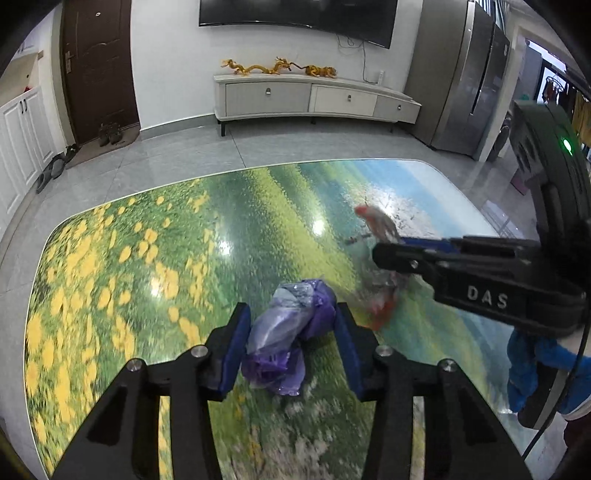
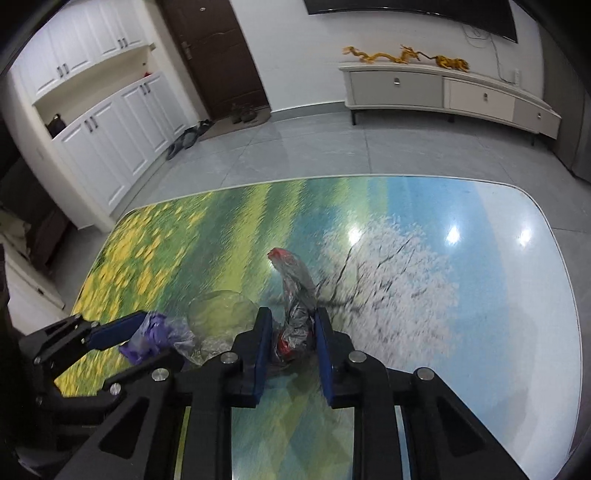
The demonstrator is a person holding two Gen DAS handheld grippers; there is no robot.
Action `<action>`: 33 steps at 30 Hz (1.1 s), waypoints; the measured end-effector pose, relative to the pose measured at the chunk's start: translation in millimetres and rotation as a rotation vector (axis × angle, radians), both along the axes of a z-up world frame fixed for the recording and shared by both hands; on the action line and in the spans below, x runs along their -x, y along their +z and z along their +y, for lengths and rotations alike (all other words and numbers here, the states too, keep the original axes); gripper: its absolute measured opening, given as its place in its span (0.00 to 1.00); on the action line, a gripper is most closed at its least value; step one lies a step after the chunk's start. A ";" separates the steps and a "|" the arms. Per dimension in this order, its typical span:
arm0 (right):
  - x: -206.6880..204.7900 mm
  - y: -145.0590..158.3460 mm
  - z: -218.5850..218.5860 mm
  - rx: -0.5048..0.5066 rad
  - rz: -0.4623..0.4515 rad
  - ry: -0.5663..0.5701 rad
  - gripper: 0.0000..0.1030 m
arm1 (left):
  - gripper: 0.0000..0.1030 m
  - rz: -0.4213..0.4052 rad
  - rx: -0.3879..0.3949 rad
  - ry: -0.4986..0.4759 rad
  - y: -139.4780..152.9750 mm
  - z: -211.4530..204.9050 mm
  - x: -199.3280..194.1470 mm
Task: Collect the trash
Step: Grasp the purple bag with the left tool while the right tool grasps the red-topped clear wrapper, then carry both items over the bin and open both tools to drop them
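Purple plastic wad [image 1: 291, 328] sits clamped in your left gripper [image 1: 291, 317], long axis running away along the fingers. Right gripper [image 2: 291, 325] is clamped on the clear-and-red wrapper [image 2: 295, 295], standing upright. Both hang above the table [image 2: 480, 295], close together. No bin in view.

Both wrist views look closely down across one table [image 1: 110, 258].

Home living room: wall television [image 1: 295, 16], sideboard [image 1: 314, 98] (shoes [image 1: 109, 133] by door).
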State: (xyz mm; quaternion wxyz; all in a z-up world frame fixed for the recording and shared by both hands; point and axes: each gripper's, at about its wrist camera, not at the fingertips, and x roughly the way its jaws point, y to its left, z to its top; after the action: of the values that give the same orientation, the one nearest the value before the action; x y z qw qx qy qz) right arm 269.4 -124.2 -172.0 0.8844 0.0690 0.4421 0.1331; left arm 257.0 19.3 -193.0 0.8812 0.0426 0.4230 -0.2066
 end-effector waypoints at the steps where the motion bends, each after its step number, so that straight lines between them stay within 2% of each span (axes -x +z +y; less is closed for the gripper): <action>1: 5.6 0.7 0.0 -0.008 -0.004 0.010 0.18 | 0.41 -0.001 0.008 0.006 1.3 1.6 4.4; 3: 17.6 2.9 -0.1 -0.017 -0.008 0.024 0.17 | 0.35 -0.005 0.022 0.020 4.7 4.7 15.4; 5: 31.3 7.5 -0.2 -0.022 -0.019 0.036 0.16 | 0.34 -0.010 0.025 0.036 7.9 8.1 26.6; 11: 76.9 28.0 -11.6 -0.061 -0.068 0.062 0.16 | 0.33 -0.054 0.042 0.078 25.9 13.0 72.6; 17: 131.5 55.0 -32.0 -0.094 -0.146 0.065 0.16 | 0.32 -0.137 0.045 0.098 55.8 4.8 124.5; 25: 189.1 85.5 -67.5 -0.115 -0.244 0.041 0.16 | 0.32 -0.187 0.105 0.124 89.0 -6.3 165.3; 33: 220.6 103.4 -106.5 -0.144 -0.319 -0.012 0.16 | 0.32 -0.248 0.142 0.121 123.4 -39.6 186.3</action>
State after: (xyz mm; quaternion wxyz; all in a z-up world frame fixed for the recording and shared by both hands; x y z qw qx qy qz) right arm 48.8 -230.7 -68.6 0.9369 0.1127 0.2850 0.1684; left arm 70.7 -20.3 -69.5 0.9384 -0.0200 0.2970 -0.1757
